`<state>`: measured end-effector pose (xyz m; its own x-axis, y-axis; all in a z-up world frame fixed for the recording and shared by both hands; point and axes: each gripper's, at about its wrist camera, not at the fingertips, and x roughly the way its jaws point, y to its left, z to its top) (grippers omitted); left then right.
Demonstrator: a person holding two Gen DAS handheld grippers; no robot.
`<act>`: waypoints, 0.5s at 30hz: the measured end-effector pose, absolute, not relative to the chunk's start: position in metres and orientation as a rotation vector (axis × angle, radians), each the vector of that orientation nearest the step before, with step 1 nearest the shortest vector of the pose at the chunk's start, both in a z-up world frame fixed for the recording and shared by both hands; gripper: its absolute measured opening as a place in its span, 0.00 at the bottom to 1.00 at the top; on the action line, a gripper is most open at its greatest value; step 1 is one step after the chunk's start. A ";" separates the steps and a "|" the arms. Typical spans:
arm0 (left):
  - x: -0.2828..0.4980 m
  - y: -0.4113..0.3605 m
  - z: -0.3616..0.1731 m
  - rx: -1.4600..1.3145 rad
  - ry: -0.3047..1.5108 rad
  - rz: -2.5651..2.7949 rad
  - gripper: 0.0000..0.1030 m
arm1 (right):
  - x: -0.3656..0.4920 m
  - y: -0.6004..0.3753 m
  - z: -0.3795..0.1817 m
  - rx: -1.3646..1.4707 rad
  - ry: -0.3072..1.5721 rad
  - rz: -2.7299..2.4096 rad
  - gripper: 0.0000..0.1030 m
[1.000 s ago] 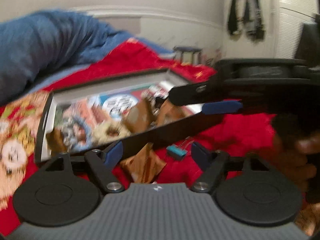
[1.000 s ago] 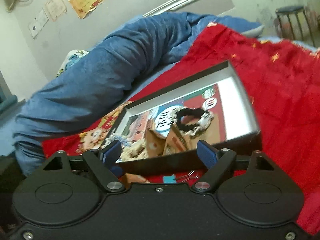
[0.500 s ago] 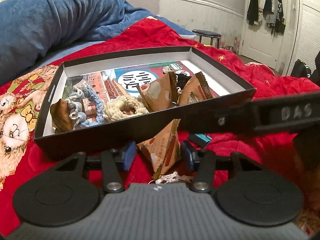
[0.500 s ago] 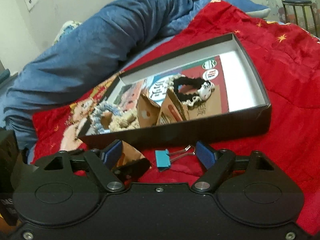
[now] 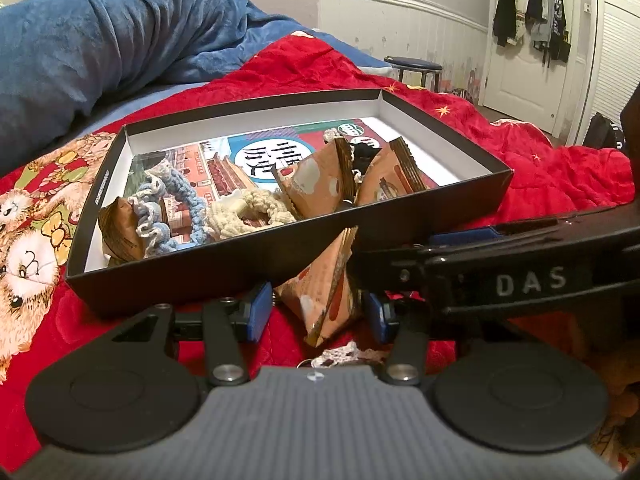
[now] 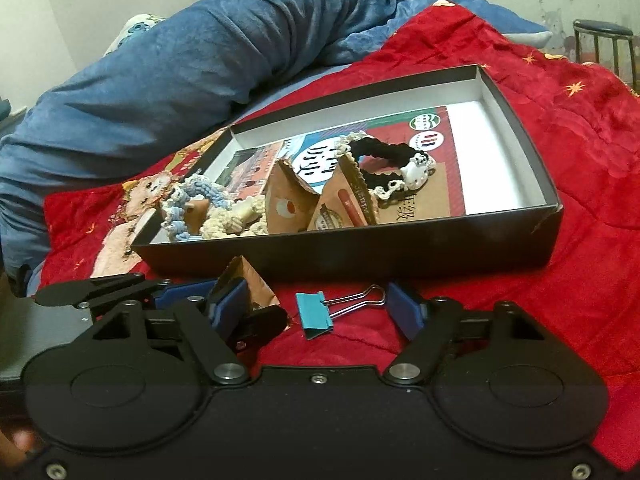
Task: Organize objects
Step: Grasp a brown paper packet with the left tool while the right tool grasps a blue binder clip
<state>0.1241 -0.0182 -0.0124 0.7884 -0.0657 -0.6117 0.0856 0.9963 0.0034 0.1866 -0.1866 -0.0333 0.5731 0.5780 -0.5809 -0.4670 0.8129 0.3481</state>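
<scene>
- Since the earlier frames, both grippers are brought lower and closer to the loose items in front of the black box (image 5: 280, 256), and the jaws of both have just been closing.
- The left gripper (image 5: 316, 312) is seen with a brown triangular packet (image 5: 328, 292) between its blue pads; a gap shows at the left pad, and contact at the right pad cannot be told, so no firm pinch is read.
- The right gripper (image 6: 316, 312) is spread around a blue binder clip (image 6: 316, 316) lying on the red bedspread (image 6: 560, 288); the pads are not yet touching it.
- Both items lie just outside the box's near wall, beside each other.
- Already placed in the box: three brown packets, counted as two upright in the middle (image 5: 320, 180) and one at the left end (image 5: 118, 232); three hair ties, one blue and white (image 5: 168, 200), one cream (image 5: 244, 216), one black with a white charm (image 6: 392, 168).
- Left outside: one packet, one clip, and a bit of white lace (image 5: 340, 356) below the left gripper, whose nature cannot be told.
- The task is judged to be well advanced, with the last few pieces remaining to be lifted over the wall.
</scene>
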 end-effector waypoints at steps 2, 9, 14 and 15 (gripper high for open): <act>0.124 -0.018 -0.012 0.033 0.655 -0.081 0.52 | 0.187 -0.186 -0.035 0.127 0.743 0.577 0.47; 0.123 -0.020 -0.012 0.043 0.650 -0.076 0.52 | 0.186 -0.185 -0.034 0.106 0.735 0.580 0.46; 0.123 -0.019 -0.012 0.036 0.649 -0.079 0.52 | 0.186 -0.186 -0.033 0.114 0.737 0.578 0.46; 0.123 -0.019 -0.012 0.035 0.649 -0.079 0.52 | 0.186 -0.186 -0.033 0.115 0.737 0.577 0.46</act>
<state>0.1230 -0.0192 -0.0120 0.7937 -0.0623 -0.6052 0.0844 0.9964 0.0081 0.1862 -0.1861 -0.0333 0.5934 0.5344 -0.6019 -0.4558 0.8394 0.2959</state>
